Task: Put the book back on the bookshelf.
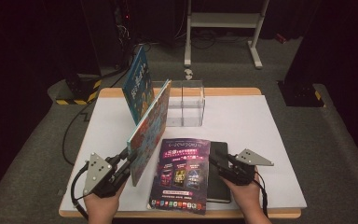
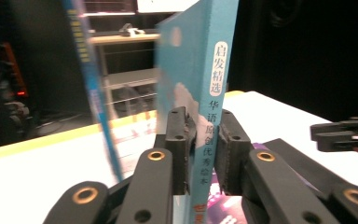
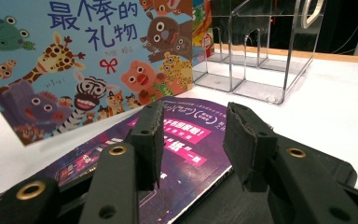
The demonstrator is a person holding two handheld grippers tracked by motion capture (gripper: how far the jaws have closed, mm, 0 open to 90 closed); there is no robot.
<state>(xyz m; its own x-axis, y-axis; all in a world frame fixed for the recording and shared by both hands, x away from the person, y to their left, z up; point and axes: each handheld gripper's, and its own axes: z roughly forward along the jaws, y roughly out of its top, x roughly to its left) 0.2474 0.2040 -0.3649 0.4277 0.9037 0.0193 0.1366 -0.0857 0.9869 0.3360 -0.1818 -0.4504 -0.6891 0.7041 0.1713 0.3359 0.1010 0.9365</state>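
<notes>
Item 1: picture book (image 1: pixel 148 128), teal spine, animal-print cover. Held upright on edge at the near left of the table (image 1: pixel 261 140), leaning toward the clear rack. The left gripper (image 2: pixel 200 154) pinches its spine, pads pressing on both covers; no gap shows between pad and book.

Item 2: second blue book (image 1: pixel 137 84), standing tilted at the far left, at the left end of the clear acrylic rack (image 1: pixel 186 102). It looks already placed, though whether it sits in a slot cannot be told.

Item 3: purple magazine (image 1: pixel 182 175), flat at near centre, lying partly over a black notebook (image 1: pixel 219 177). Both seem to await filing.

Item 4: right gripper (image 3: pixel 191 140), jaws spread with nothing between them, hovering over the near right edge of the magazine and notebook.

Status, as judged: one book up by the rack, one in transit, two flat items left; the rack's right compartments stand unused.
</notes>
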